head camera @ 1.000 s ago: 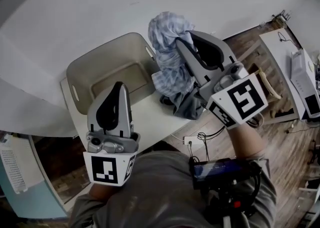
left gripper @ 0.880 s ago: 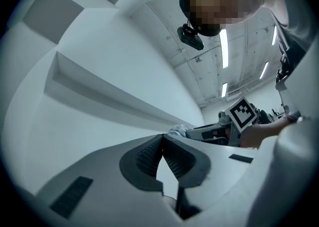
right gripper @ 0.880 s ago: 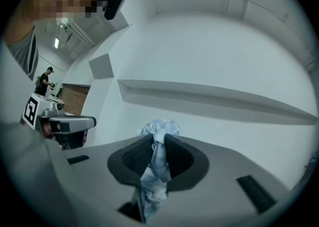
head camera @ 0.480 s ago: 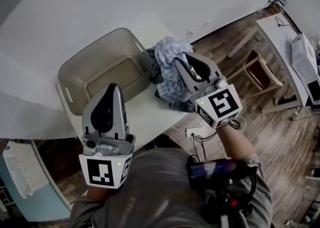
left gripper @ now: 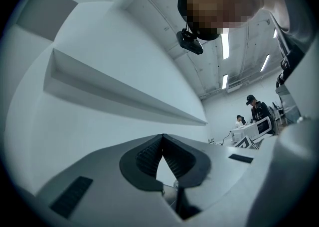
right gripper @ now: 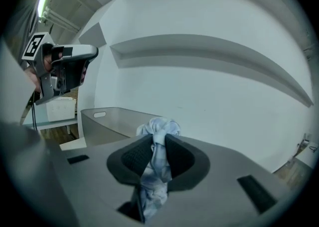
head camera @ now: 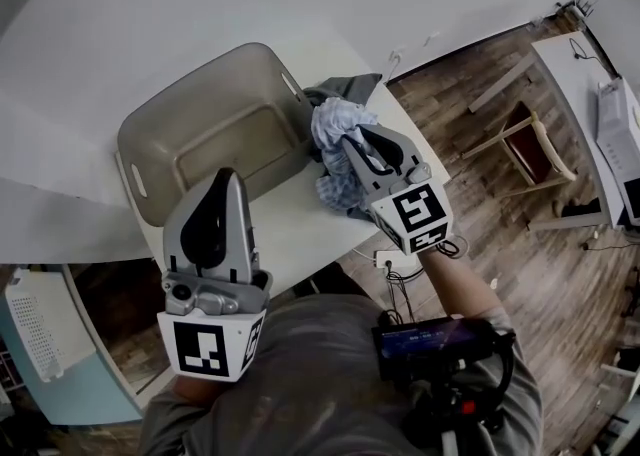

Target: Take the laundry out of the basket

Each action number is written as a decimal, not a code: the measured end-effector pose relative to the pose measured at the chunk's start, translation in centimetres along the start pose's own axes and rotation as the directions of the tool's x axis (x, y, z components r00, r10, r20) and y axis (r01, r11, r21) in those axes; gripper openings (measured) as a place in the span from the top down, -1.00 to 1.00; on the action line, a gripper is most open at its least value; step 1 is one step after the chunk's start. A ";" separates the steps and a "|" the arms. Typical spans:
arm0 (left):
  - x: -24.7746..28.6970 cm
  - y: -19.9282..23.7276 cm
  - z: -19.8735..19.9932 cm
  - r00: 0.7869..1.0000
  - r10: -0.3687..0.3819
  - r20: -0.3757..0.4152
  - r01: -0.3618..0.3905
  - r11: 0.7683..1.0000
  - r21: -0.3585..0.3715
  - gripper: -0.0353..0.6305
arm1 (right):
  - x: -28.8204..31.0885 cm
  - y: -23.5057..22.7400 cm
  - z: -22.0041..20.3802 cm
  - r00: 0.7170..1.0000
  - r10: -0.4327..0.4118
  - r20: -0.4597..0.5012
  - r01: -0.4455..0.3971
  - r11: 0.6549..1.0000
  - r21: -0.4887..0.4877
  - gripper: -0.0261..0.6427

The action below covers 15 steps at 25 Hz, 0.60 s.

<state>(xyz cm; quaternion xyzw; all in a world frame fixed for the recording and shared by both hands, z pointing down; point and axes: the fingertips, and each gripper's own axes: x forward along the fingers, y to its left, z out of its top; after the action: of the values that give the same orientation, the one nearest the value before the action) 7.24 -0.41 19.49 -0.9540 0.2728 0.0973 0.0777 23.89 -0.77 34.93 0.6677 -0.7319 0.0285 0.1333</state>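
The beige laundry basket [head camera: 150, 149] stands on the white table [head camera: 290, 234], and its inside looks bare. My right gripper [head camera: 350, 141] is just right of the basket, low over the table, shut on a light blue patterned cloth [head camera: 335, 124]. That cloth is bunched between its pads [right gripper: 157, 159], with the basket [right gripper: 107, 121] behind them. A dark grey garment [head camera: 345, 89] lies on the table under and behind the cloth. My left gripper [head camera: 225, 184] hovers near the basket's front edge, its jaws [left gripper: 162, 137] shut with nothing between them.
A wooden chair [head camera: 520, 149] and a white desk with equipment [head camera: 610, 114] stand to the right on the wood floor. A power strip [head camera: 385, 262] lies below the table edge. A white crate [head camera: 35, 329] sits at lower left. People stand far off [left gripper: 255, 109].
My right gripper has come down with the blue cloth, from high above the table to just over it beside the basket. The left gripper has hardly moved.
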 end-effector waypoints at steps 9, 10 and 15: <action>1.5 1.7 -2.5 0.998 0.027 -0.056 -0.028 0.999 -0.023 0.87 | 2.7 -0.6 -4.7 0.996 0.028 -0.089 -0.023 0.998 0.059 0.58; 1.6 1.8 -2.8 0.998 0.029 -0.061 -0.030 0.999 -0.024 0.87 | 2.8 -0.5 -5.2 0.995 0.036 -0.098 -0.030 0.998 0.060 0.56; 1.9 2.1 -2.5 0.998 0.036 -0.051 -0.037 0.999 -0.019 0.87 | 3.0 -0.3 -5.6 0.993 0.040 -0.110 -0.033 0.997 0.066 0.47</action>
<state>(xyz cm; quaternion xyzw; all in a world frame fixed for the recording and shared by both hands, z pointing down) 8.06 -3.69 21.25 -0.9517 0.2912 0.0770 0.0593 24.90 -2.45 41.00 0.6555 -0.7341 0.0917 0.1516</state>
